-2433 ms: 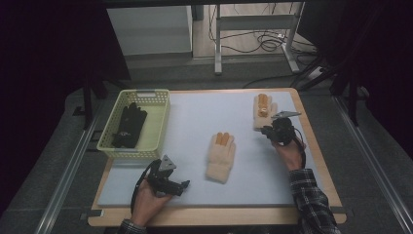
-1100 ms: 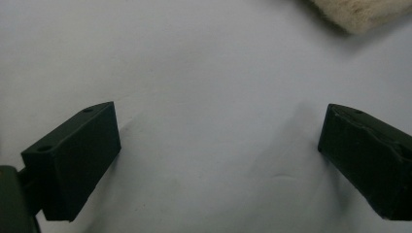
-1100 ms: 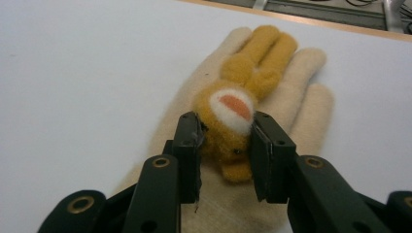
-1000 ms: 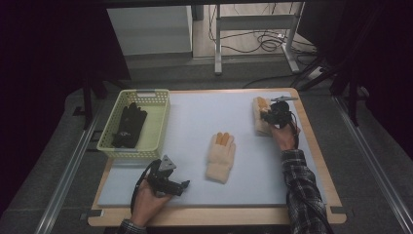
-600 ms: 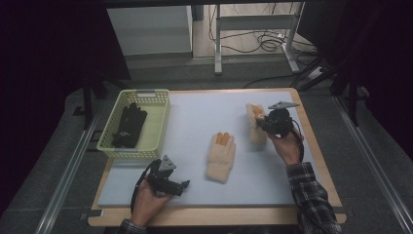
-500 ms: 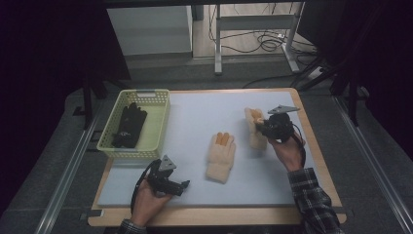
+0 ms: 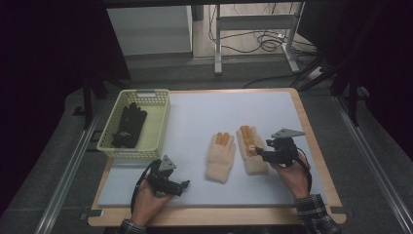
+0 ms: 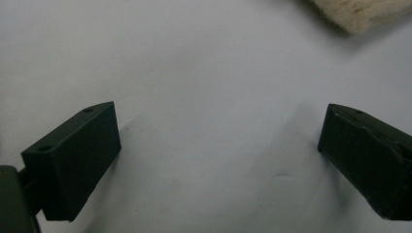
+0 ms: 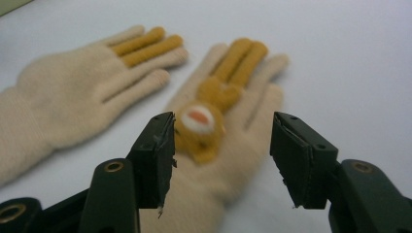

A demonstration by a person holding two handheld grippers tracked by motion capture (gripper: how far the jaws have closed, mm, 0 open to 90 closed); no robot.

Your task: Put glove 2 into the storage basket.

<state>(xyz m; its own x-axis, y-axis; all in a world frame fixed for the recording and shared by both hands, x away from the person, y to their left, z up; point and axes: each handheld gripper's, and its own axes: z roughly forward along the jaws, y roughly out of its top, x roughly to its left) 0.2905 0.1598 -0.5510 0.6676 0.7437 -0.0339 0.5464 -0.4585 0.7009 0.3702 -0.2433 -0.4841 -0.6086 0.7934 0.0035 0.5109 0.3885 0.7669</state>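
Since the earlier frames the cream glove with the bear patch (image 7: 251, 148) has travelled from the far right corner of the bench (image 7: 311, 126) toward the middle, and now lies flat just beside the second cream glove (image 7: 220, 156), both with fingers pointing away from the person. Its carrier, the right gripper (image 7: 260, 152), has just been opening its jaws; in the right gripper view they stand apart over the glove's palm, the pads clear of the knit, with the bear patch (image 9: 199, 128) between them, a small orange figure with a white muzzle. No lettering or brand can be read on either glove, and the second cream glove (image 9: 82, 87) shows only orange middle fingers. At the left edge of the bench a pale yellow basket (image 7: 158, 124) with a perforated wall holds a pair of black gloves (image 7: 129, 126), lying lengthwise inside it; no writing can be made out on the basket either. Near the front left, the left gripper (image 7: 180, 187) rests low over the grey mat (image 7: 195, 117) with its jaws wide and nothing between them; in the left gripper view, bare mat lies between the two black pads (image 8: 77, 155) and a cream cuff edge (image 8: 359, 12) sits at the top.
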